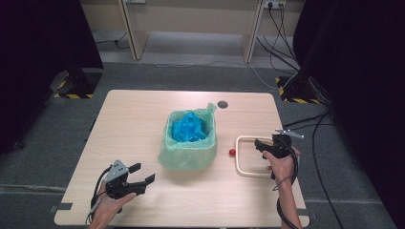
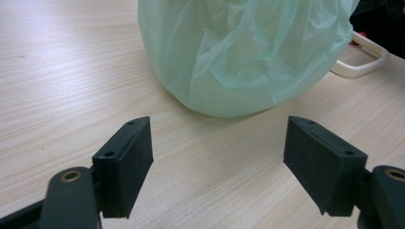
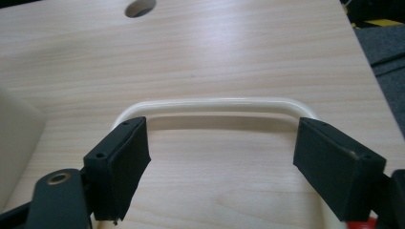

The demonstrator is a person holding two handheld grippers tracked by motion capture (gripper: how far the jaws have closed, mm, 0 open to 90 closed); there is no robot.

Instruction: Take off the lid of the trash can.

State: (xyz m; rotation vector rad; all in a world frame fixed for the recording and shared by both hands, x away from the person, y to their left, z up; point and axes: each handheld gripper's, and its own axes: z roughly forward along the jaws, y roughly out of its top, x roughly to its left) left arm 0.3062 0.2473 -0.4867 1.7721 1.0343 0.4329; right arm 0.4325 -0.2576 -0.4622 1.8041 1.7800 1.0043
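A small bin lined with a pale green bag (image 1: 188, 143) stands mid-table, with crumpled blue plastic (image 1: 187, 128) inside it. To its right a cream rectangular frame (image 1: 246, 162) lies flat, and a small red ball (image 1: 232, 152) rests just outside the frame's left side. My right gripper (image 1: 260, 147) hovers over that frame, open, nothing between its jaws; in the right gripper view the frame's far bar (image 3: 215, 104) runs across beyond the open right gripper (image 3: 219, 143). My left gripper (image 1: 144, 172) sits near the front left, open and empty, pointing at the bag (image 2: 239, 52) from a short gap away.
A round cable hole (image 1: 222, 104) sits near the table's far edge behind the bin. The table's right edge (image 1: 286, 143) runs close beside my right hand. Cables and dark stands crowd the floor at the far right. A pale blurred surface (image 3: 14, 133) sits at the right gripper view's left edge.
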